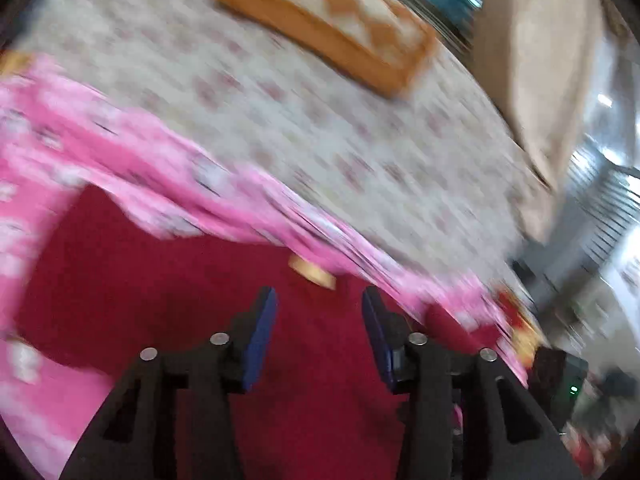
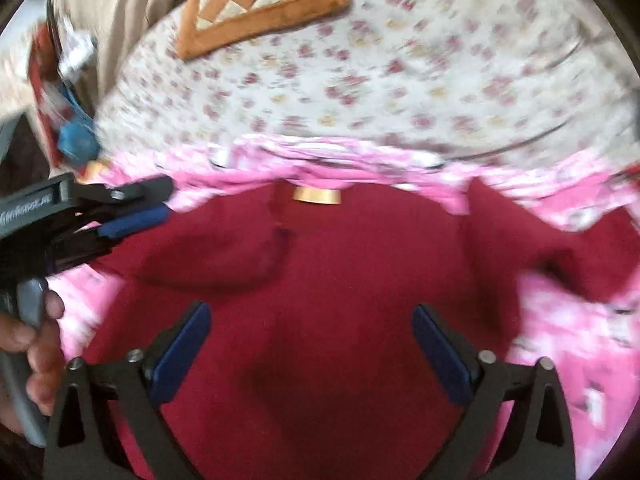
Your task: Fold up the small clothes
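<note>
A small pink printed garment (image 1: 168, 184) with a dark red lining (image 1: 160, 280) lies spread open on the flowered bed sheet (image 1: 280, 112). A tan neck label (image 1: 312, 272) sits at its collar; the label also shows in the right wrist view (image 2: 317, 195). My left gripper (image 1: 319, 300) is open and empty, just above the red lining below the label. It also shows from the side in the right wrist view (image 2: 160, 204), at the garment's left edge. My right gripper (image 2: 311, 316) is wide open and empty over the middle of the red lining (image 2: 320, 288), with pink fabric (image 2: 580, 332) on both sides.
An orange and cream checkered cushion (image 1: 332, 16) lies on the sheet beyond the garment, also seen in the right wrist view (image 2: 260, 4). A beige curtain (image 1: 536, 64) hangs at the bed's far side. The bed's edge and room clutter (image 2: 68, 92) lie beside the left gripper.
</note>
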